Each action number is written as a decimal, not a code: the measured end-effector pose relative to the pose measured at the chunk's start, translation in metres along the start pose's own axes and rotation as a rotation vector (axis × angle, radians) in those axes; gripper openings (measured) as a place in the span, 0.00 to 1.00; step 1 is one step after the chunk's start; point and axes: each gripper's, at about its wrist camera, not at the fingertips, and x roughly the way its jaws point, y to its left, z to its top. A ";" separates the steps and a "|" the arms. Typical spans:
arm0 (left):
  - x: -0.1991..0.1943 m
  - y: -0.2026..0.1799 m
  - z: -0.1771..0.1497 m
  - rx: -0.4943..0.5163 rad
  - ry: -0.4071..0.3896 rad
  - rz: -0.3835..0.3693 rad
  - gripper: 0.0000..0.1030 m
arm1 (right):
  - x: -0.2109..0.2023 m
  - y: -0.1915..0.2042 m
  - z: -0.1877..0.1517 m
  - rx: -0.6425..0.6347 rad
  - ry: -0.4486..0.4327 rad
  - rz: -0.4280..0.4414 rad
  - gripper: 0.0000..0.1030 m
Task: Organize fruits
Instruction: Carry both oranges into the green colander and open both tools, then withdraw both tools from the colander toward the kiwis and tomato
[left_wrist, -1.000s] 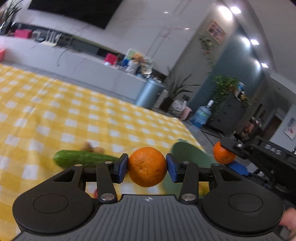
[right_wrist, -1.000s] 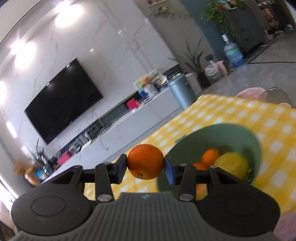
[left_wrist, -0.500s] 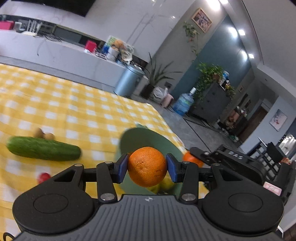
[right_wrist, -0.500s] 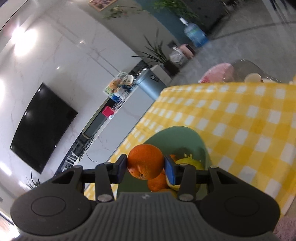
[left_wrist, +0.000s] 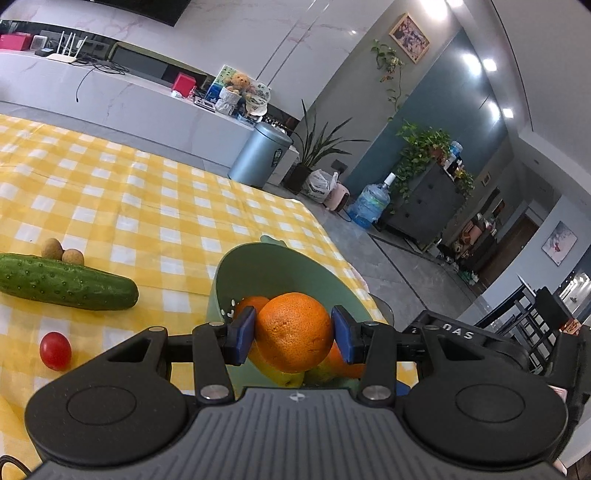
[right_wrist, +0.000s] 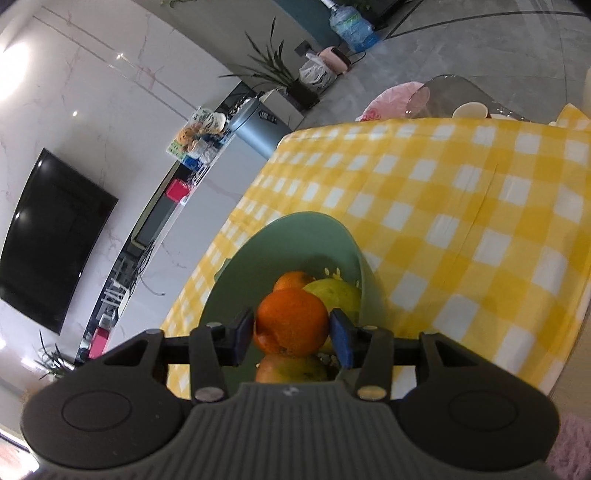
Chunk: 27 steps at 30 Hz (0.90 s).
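Between the blue pads of the left gripper (left_wrist: 293, 334): a large orange (left_wrist: 294, 332), pinched on both sides and held above the green bowl (left_wrist: 258, 273). Just behind and below that orange, inside the bowl: a smaller orange fruit (left_wrist: 251, 303) and yellow-green fruit, partly hidden. Out to the left of the fingers, on the yellow checked tablecloth (left_wrist: 147, 206): a cucumber (left_wrist: 66, 283) lying flat, two small brown fruits (left_wrist: 62, 253) touching its far side, and a cherry tomato (left_wrist: 55, 350) nearer, apart from the cucumber. To the right of the fingers: the black body of the other gripper, beside the bowl.

Between the pads of the right gripper (right_wrist: 291, 334): a second orange (right_wrist: 291, 321), sitting low in the bowl (right_wrist: 295, 236) on other fruit; pads close on either side, contact not clear enough to tell a grip from a release. Just beyond: a small orange (right_wrist: 291, 280) and a yellow-green fruit (right_wrist: 338, 295). Beneath the fingers: another orange-green fruit (right_wrist: 291, 371).
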 end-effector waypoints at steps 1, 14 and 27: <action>0.001 0.001 0.000 -0.006 0.001 -0.001 0.49 | -0.001 0.000 0.000 0.000 0.003 0.006 0.49; 0.028 -0.015 0.027 0.059 -0.008 0.053 0.49 | -0.007 -0.007 0.007 0.064 -0.020 0.062 0.61; 0.020 -0.010 0.030 0.042 0.005 0.078 0.67 | -0.007 -0.005 0.008 0.053 -0.009 0.070 0.63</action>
